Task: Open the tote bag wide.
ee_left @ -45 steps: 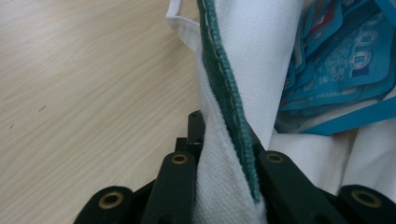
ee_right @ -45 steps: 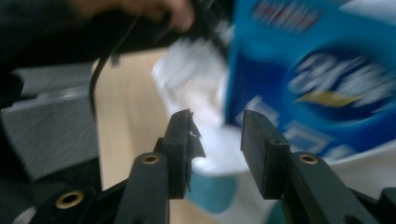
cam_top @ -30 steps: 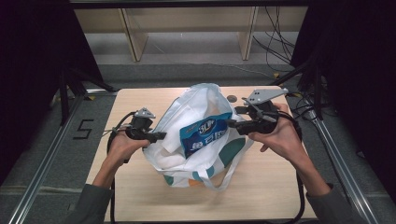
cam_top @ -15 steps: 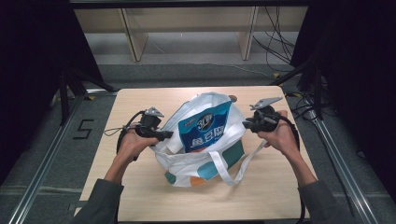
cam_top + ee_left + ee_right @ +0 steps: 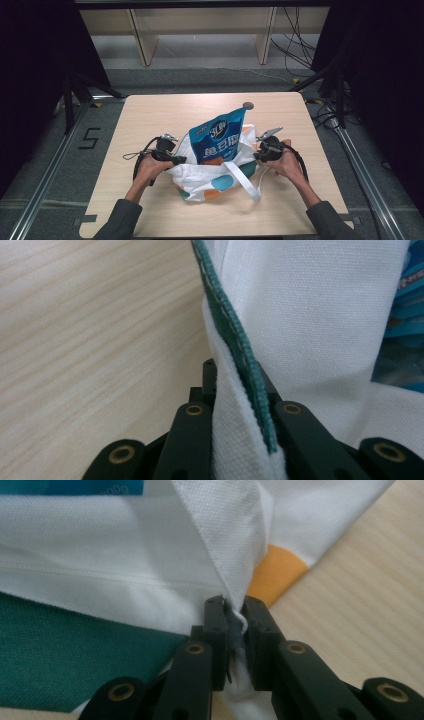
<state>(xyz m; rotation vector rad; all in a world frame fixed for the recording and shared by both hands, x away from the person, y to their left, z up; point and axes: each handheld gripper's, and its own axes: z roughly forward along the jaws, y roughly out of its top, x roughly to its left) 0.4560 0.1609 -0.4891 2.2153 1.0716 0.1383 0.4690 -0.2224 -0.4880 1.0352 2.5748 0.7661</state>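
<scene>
A person is sitting at the wooden table [image 5: 150,115], and the forearms are coming in from the bottom of the high view. In the lower middle of this view a white cloth bag [image 5: 210,175] with green and orange patches is lying low on the table, and a blue pouch [image 5: 220,137] with white letters is standing upright out of its open mouth, its top corner pointing to the upper right. The left gripper [image 5: 172,159] is sitting at the left edge of the bag, and the right gripper [image 5: 257,154] is sitting at the right edge, so the bag is stretching between them. In the left gripper view the two black jaws are pressing together on a fold of the white cloth with a green stitched border [image 5: 235,335], in the lower middle of the frame; the light wood is filling the left half. In the right gripper view the jaws have just been closing, and they are now pinching a thin fold of the white cloth [image 5: 235,555] at the centre of the frame, with an orange patch [image 5: 277,572] just to the right and a green patch [image 5: 65,660] at the lower left. One white strap [image 5: 247,182] of the bag is lying loose on the table toward the lower right.
</scene>
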